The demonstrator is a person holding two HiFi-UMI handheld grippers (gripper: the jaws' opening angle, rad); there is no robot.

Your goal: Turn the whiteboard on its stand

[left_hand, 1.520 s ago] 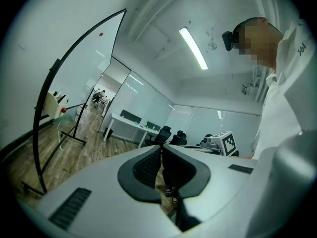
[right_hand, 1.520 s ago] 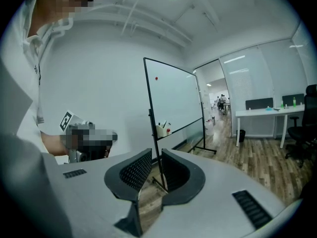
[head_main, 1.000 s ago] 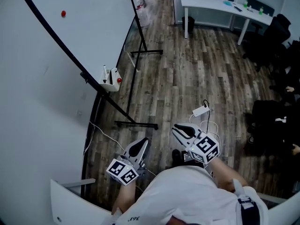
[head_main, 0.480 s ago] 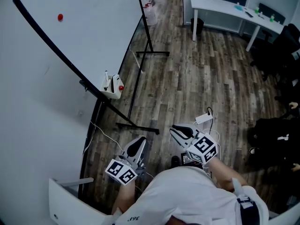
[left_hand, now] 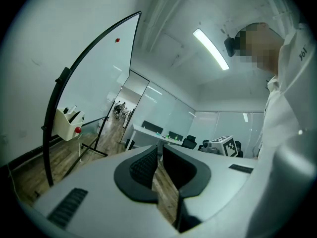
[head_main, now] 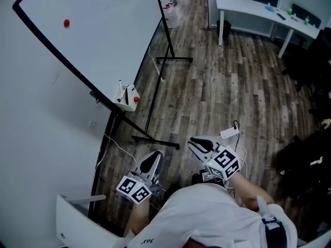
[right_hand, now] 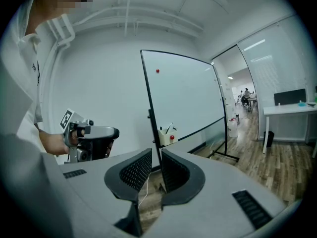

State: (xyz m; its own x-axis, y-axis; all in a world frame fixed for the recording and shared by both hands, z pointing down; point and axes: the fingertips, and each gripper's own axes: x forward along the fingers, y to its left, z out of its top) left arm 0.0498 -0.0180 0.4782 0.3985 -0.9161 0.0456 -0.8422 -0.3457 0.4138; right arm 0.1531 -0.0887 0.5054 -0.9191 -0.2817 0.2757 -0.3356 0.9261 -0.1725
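Note:
The whiteboard [head_main: 103,30] is white with a black frame and fills the upper left of the head view, standing on a black stand with floor feet [head_main: 155,137]. It carries a red magnet [head_main: 66,22] and a small white marker tray [head_main: 126,95]. My left gripper [head_main: 153,159] and right gripper [head_main: 199,143] hang low near my body, well short of the board, both shut with nothing in them. In the left gripper view the board [left_hand: 99,78] stands ahead to the left of the jaws [left_hand: 159,165]. The right gripper view shows the board [right_hand: 185,98] beyond the jaws [right_hand: 156,168].
A white desk [head_main: 264,12] and black chairs [head_main: 310,50] stand at the back right. A power strip with its cable [head_main: 228,133] lies on the wooden floor near my right gripper. A thin cable [head_main: 111,141] runs along the wall by the stand. A black bag [head_main: 305,164] sits right.
The head view has shifted a little, so the board and floor sit slightly lower and further right in the picture. Both grippers hold their place and stay shut.

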